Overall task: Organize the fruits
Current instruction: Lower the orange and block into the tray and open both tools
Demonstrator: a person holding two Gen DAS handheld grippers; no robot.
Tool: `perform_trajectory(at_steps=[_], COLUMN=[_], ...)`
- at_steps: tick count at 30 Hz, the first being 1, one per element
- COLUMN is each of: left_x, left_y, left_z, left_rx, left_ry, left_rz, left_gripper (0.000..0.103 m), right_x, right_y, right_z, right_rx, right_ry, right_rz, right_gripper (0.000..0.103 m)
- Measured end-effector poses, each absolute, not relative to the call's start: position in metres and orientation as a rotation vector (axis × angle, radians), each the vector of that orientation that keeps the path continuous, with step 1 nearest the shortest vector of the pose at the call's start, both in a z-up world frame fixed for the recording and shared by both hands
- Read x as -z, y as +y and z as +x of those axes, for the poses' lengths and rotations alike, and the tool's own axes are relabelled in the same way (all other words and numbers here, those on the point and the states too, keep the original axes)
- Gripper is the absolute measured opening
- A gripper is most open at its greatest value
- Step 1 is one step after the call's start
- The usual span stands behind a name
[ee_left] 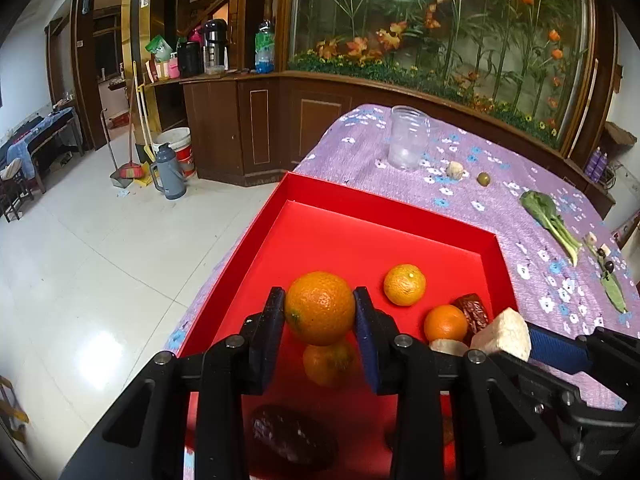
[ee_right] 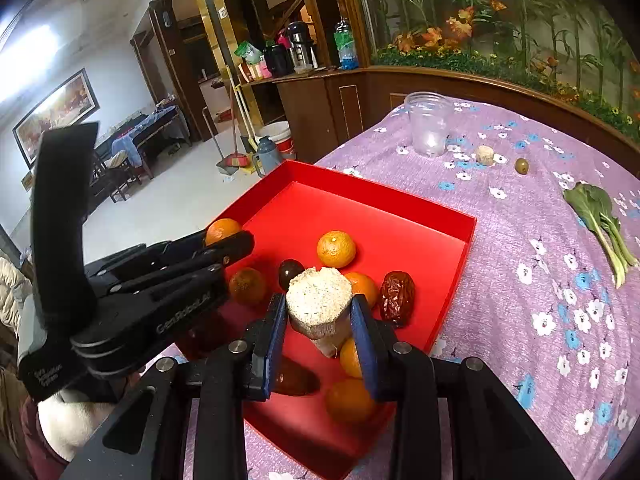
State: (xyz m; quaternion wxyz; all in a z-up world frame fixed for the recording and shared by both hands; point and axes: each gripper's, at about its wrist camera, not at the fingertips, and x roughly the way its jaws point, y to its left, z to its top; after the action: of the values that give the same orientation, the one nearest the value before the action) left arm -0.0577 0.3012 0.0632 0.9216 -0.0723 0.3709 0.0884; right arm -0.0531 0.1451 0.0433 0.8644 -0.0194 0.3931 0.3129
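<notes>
- the orange (ee_left: 320, 307), round, firm and a bit slick, is best held across its middle; the left gripper (ee_left: 320, 312) is clamped there, above the red box (ee_left: 384, 204).
- the pale chunk (ee_right: 320, 300) looks light and crumbly; the right gripper (ee_right: 320, 312) pinches its sides, low over the box's near end.

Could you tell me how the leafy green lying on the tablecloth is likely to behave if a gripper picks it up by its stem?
The leafy green would probably flop: its broad thin leaf hangs off slim stalks. It looks light for its size. The leaf seems easily bruised, so pinching the paler stalks looks safer.
</notes>
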Motion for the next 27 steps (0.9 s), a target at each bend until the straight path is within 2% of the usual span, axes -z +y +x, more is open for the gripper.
perform_trajectory(at_steps=[27], left_x=[-0.067], left_y=[0.303], left_z=[-0.003], left_rx=[-0.164], left_ry=[0.802], left_rz=[-0.039], left_gripper=[0.033], right_x=[-0.031], right_y=[0.165], right_z=[-0.043], right_rx=[-0.751], right_ry=[0.847], right_rz=[-0.048], right_gripper=[0.036])
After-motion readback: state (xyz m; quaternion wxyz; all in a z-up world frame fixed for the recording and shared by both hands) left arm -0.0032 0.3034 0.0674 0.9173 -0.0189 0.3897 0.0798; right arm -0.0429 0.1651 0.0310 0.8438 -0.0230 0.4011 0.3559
